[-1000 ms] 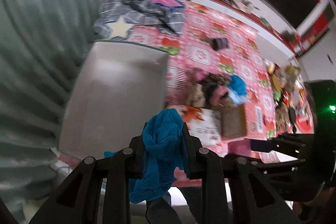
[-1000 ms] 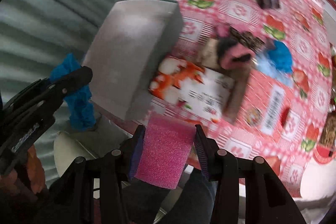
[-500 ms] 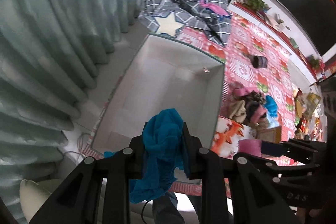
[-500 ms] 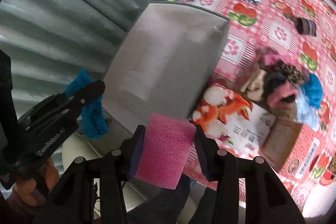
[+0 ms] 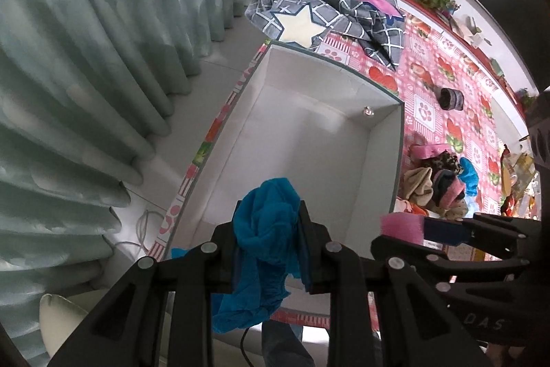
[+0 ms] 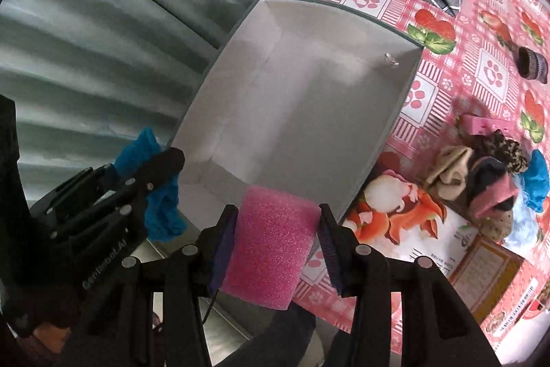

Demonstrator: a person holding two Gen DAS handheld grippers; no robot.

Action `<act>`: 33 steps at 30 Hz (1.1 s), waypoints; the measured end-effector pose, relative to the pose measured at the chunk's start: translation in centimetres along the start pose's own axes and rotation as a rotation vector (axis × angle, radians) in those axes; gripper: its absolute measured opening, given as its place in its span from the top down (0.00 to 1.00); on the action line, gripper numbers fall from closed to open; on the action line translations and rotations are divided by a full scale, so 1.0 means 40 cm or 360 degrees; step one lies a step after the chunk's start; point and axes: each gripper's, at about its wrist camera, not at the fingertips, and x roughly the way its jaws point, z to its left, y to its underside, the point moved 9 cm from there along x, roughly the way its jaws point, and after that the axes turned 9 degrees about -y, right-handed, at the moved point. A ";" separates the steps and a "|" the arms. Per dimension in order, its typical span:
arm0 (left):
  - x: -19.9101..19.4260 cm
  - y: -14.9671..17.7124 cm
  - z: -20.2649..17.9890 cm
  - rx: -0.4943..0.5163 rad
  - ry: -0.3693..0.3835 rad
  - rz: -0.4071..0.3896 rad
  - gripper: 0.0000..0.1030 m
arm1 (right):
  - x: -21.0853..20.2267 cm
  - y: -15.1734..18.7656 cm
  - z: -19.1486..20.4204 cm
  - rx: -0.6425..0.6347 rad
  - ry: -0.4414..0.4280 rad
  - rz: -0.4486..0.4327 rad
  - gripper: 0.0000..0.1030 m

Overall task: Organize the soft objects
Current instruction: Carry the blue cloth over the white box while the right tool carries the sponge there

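Note:
My left gripper (image 5: 270, 243) is shut on a crumpled blue cloth (image 5: 266, 229) and holds it above the near end of an open white box (image 5: 299, 143). My right gripper (image 6: 275, 243) is shut on a pink foam sponge (image 6: 270, 243) above the box's near right corner (image 6: 343, 205). The right gripper and sponge (image 5: 402, 226) show at the right of the left wrist view. The left gripper with the cloth (image 6: 161, 205) shows at the left of the right wrist view. The box (image 6: 299, 98) holds nothing I can see.
A pile of soft items (image 6: 488, 174) lies on the pink patterned mat (image 6: 488, 71) right of the box. A printed carton (image 6: 412, 229) lies flat beside it. A grey checked blanket with a star (image 5: 323, 6) lies beyond the box. Green curtains (image 5: 86, 57) hang on the left.
Both grippers have risen and moved over the box, so its inside has come into view. Each still holds its item.

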 end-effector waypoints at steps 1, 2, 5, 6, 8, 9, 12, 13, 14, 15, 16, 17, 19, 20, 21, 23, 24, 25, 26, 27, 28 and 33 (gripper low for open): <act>0.005 -0.005 -0.004 0.0004 0.0000 0.0002 0.73 | 0.003 -0.008 -0.003 -0.0001 0.0007 -0.0002 0.54; 0.007 -0.011 -0.006 0.0007 0.0001 0.0002 0.73 | 0.005 -0.016 -0.006 -0.0003 0.0013 -0.0006 0.54; 0.014 -0.033 -0.017 0.0021 -0.0001 -0.0003 0.73 | 0.004 -0.042 -0.015 0.0003 0.0022 -0.0017 0.54; 0.015 -0.042 -0.020 0.0025 -0.0001 -0.0005 0.73 | 0.001 -0.055 -0.019 0.0009 0.0025 -0.0028 0.54; 0.019 -0.065 -0.028 0.0033 -0.0005 -0.0014 0.73 | -0.007 -0.082 -0.029 0.0024 0.0035 -0.0054 0.54; 0.022 -0.076 -0.031 0.0041 -0.0009 -0.0016 0.73 | -0.013 -0.098 -0.035 0.0034 0.0044 -0.0072 0.54; 0.037 -0.107 -0.046 0.0070 -0.0023 -0.0011 0.73 | -0.032 -0.144 -0.055 0.0075 0.0060 -0.0124 0.54; 0.044 -0.120 -0.053 0.0080 -0.0028 -0.0007 0.73 | -0.036 -0.161 -0.063 0.0094 0.0062 -0.0139 0.54; 0.049 -0.128 -0.058 0.0087 -0.0029 -0.0005 0.73 | -0.039 -0.172 -0.069 0.0106 0.0061 -0.0150 0.54; 0.055 -0.141 -0.064 0.0090 -0.0033 -0.0007 0.73 | -0.042 -0.187 -0.078 0.0123 0.0061 -0.0166 0.54; 0.058 -0.151 -0.069 0.0095 -0.0033 -0.0010 0.73 | -0.043 -0.200 -0.086 0.0134 0.0069 -0.0180 0.54; 0.061 -0.161 -0.075 0.0100 -0.0032 -0.0015 0.73 | -0.046 -0.209 -0.094 0.0139 0.0083 -0.0191 0.54; 0.073 -0.180 -0.089 0.0112 -0.0035 -0.0015 0.73 | -0.044 -0.227 -0.108 0.0151 0.0098 -0.0202 0.54; 0.079 -0.187 -0.094 0.0119 -0.0038 -0.0013 0.73 | -0.042 -0.234 -0.113 0.0156 0.0102 -0.0206 0.54; 0.084 -0.191 -0.098 0.0125 -0.0041 -0.0012 0.73 | -0.040 -0.238 -0.117 0.0158 0.0103 -0.0207 0.54; 0.098 -0.198 -0.104 0.0130 -0.0049 -0.0002 0.73 | -0.034 -0.250 -0.129 0.0172 0.0107 -0.0211 0.54; 0.106 -0.201 -0.106 0.0129 -0.0052 0.0006 0.72 | -0.030 -0.254 -0.134 0.0179 0.0105 -0.0211 0.54; 0.114 -0.204 -0.108 0.0122 -0.0058 0.0010 0.72 | -0.028 -0.260 -0.141 0.0191 0.0101 -0.0216 0.54; 0.121 -0.206 -0.110 0.0121 -0.0061 0.0016 0.72 | -0.028 -0.263 -0.144 0.0195 0.0099 -0.0221 0.54; 0.128 -0.208 -0.111 0.0121 -0.0064 0.0021 0.72 | -0.025 -0.269 -0.150 0.0199 0.0101 -0.0225 0.54; 0.135 -0.210 -0.113 0.0121 -0.0068 0.0025 0.72 | -0.022 -0.273 -0.157 0.0205 0.0104 -0.0223 0.54; 0.166 -0.216 -0.116 0.0110 -0.0075 0.0053 0.72 | -0.004 -0.286 -0.179 0.0223 0.0102 -0.0206 0.54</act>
